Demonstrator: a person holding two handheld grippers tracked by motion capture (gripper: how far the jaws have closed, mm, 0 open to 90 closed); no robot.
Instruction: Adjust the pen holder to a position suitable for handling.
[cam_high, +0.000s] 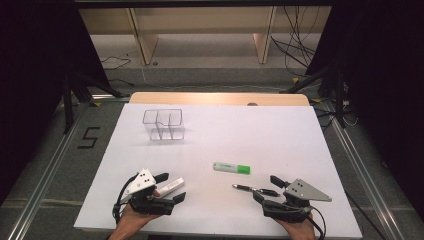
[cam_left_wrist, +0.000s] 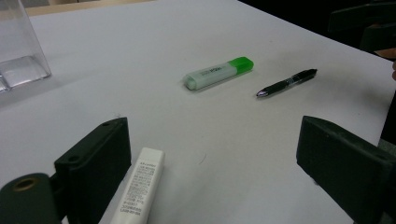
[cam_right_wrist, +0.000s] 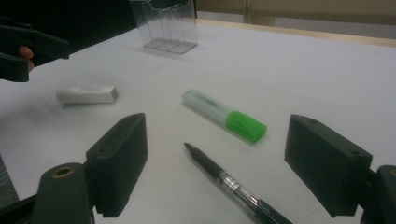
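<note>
Green-capped highlighter (cam_high: 231, 168) lying flat mid-table, well apart from clear holder (cam_high: 163, 124) standing upright, empty, far left on white table (cam_high: 250, 130); black "5" (cam_high: 88, 137) marked on floor at left, cables (cam_high: 295, 40) beyond

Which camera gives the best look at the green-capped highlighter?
The right gripper view: the highlighter lies close, large and unblocked, beyond the pen. The left gripper view shows it farther off; the high view shows it small at mid-table.
</note>
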